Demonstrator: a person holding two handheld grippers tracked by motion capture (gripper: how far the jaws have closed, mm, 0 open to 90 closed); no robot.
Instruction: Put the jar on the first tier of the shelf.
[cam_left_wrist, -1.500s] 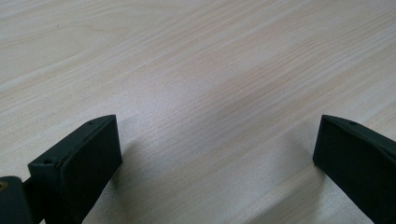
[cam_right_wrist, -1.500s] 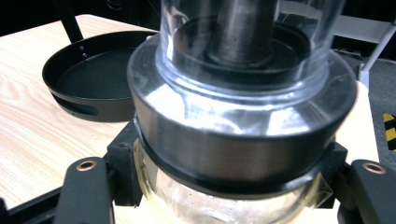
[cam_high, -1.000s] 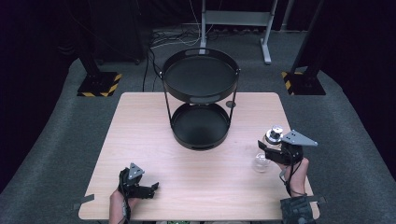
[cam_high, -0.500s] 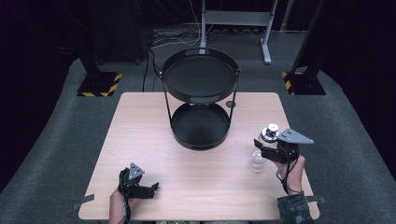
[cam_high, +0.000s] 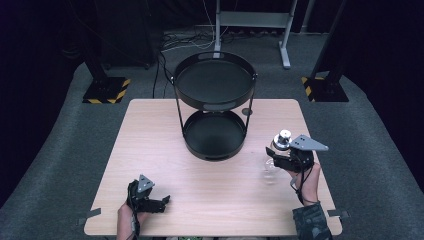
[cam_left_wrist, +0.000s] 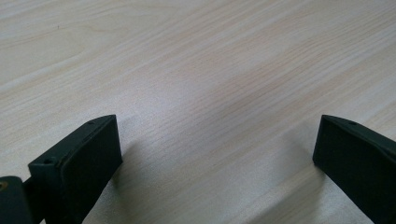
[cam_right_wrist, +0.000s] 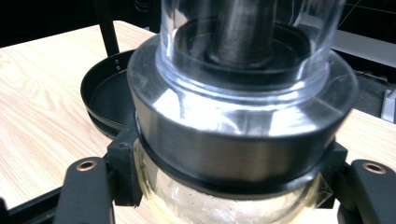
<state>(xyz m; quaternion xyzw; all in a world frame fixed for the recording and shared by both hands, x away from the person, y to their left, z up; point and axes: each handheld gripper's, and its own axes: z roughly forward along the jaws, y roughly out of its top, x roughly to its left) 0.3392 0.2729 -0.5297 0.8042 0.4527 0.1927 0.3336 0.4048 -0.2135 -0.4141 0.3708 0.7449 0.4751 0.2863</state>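
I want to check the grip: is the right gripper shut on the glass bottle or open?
Shut: the right gripper has its fingers pressing the glass bottle.

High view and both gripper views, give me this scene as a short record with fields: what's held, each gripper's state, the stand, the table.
held item: clear glass bottle with a silver cap and a dark metal collar
right gripper: shut on the bottle just below the collar, near the table's right edge
left gripper: open, nothing between its jaws, low over the table's near left
stand: black two-tier tray stand, both trays bare
table: light wood
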